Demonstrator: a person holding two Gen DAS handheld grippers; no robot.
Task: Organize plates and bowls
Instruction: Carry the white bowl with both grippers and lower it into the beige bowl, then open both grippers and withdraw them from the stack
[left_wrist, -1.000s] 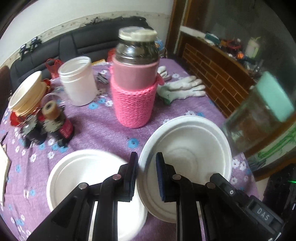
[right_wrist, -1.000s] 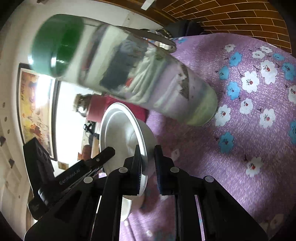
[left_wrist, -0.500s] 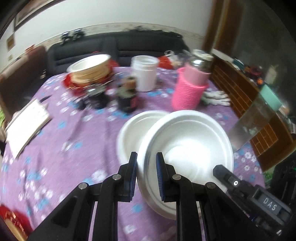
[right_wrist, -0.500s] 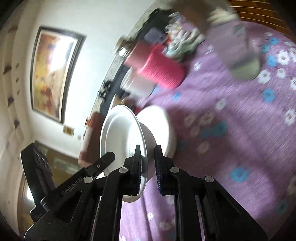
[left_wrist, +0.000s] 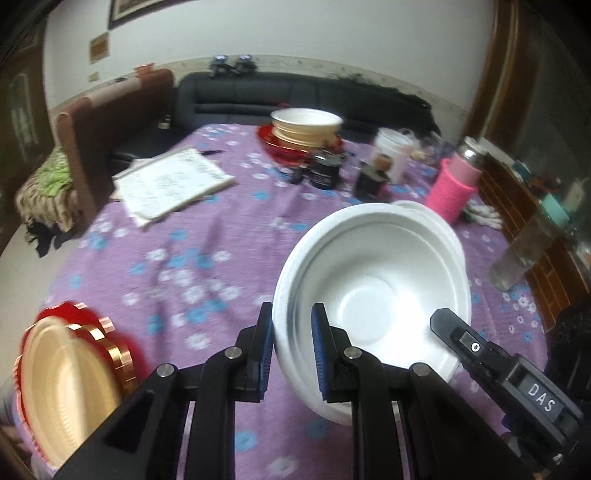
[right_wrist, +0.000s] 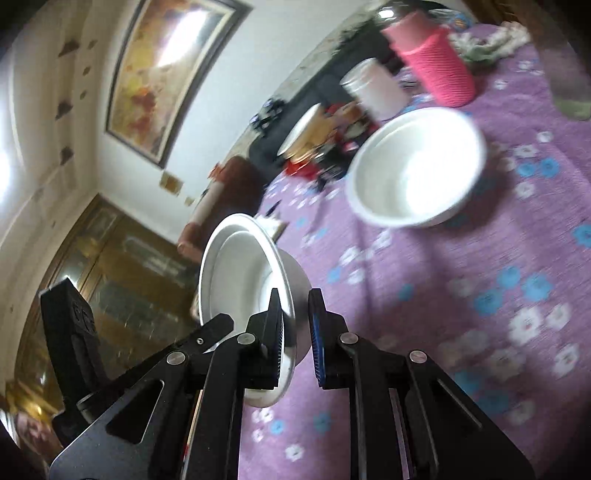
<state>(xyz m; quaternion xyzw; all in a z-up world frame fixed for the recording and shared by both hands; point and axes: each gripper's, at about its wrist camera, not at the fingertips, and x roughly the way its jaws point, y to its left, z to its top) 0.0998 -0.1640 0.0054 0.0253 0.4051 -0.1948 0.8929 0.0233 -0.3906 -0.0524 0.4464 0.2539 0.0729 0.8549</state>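
Observation:
Both grippers hold one white foam bowl by its rim, lifted and tilted above the purple flowered tablecloth. In the left wrist view my left gripper (left_wrist: 291, 350) is shut on the near rim of the white bowl (left_wrist: 373, 291). In the right wrist view my right gripper (right_wrist: 295, 328) is shut on the same bowl (right_wrist: 240, 280), seen edge-on. A second white bowl (right_wrist: 417, 170) sits on the cloth further off; its rim peeks from behind the held bowl in the left wrist view (left_wrist: 428, 214). A stack of cream bowls on red plates (left_wrist: 304, 129) stands at the far side.
A gold and red plate stack (left_wrist: 70, 376) lies at the near left. A pink knitted flask (left_wrist: 452, 184), a white jar (left_wrist: 393, 151), dark small jars (left_wrist: 325, 170), a notebook (left_wrist: 173, 181) and a glass bottle (left_wrist: 528, 243) stand on the table. A sofa lies behind.
Both grippers have lifted the white bowl and swung it left, away from the second bowl, the pink flask and the glass bottle. The gold plate stack has come into the left view.

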